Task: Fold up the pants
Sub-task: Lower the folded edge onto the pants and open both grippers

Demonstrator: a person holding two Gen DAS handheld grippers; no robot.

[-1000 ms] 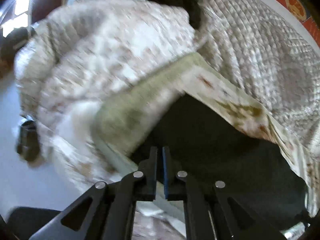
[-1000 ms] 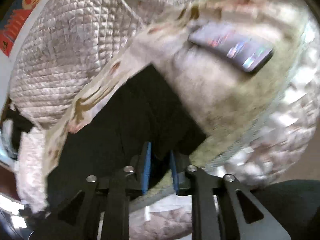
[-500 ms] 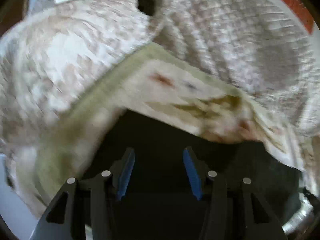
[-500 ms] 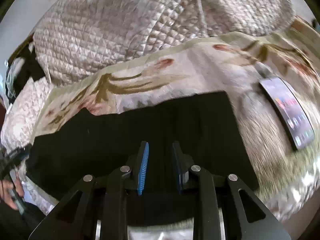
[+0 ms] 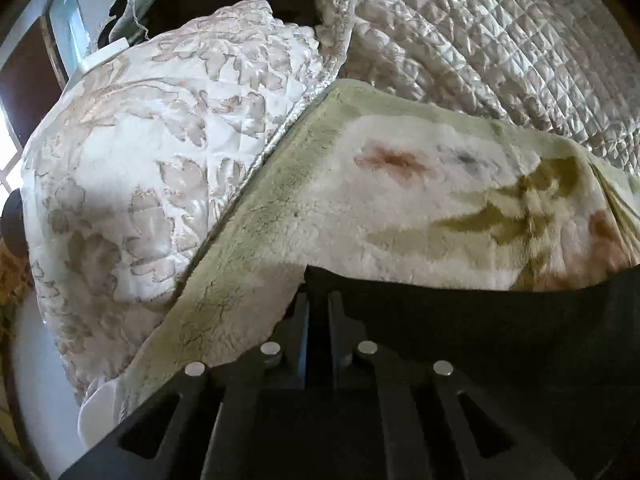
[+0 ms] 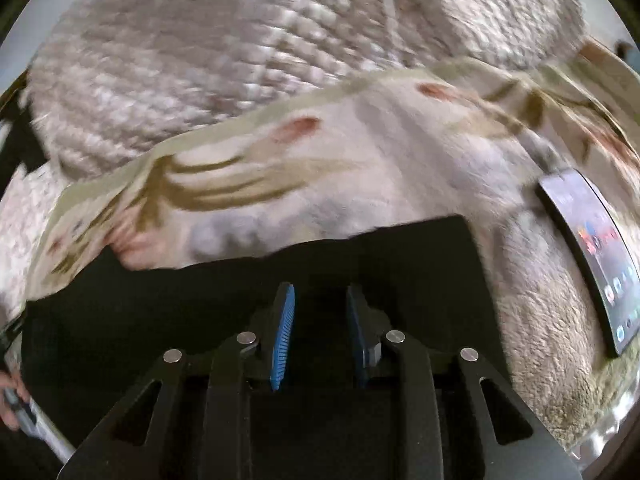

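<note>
- We find the pants (image 6: pixel 248 296) spread flat on the fleece blanket (image 6: pixel 360 168), at its near edge.
- We find the phone (image 6: pixel 592 256) on the blanket, right of the pants and apart from them.
- The quilted cover (image 5: pixel 500 40) lies beyond the blanket's far edge.
- The quilted duvet (image 5: pixel 132 168) lies left of the blanket.

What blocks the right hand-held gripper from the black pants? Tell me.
Nothing visible. The right hand-held gripper sits directly over the black pants, jaws parted with dark cloth showing between them. The phone lies off to the side on the fleece blanket.
</note>
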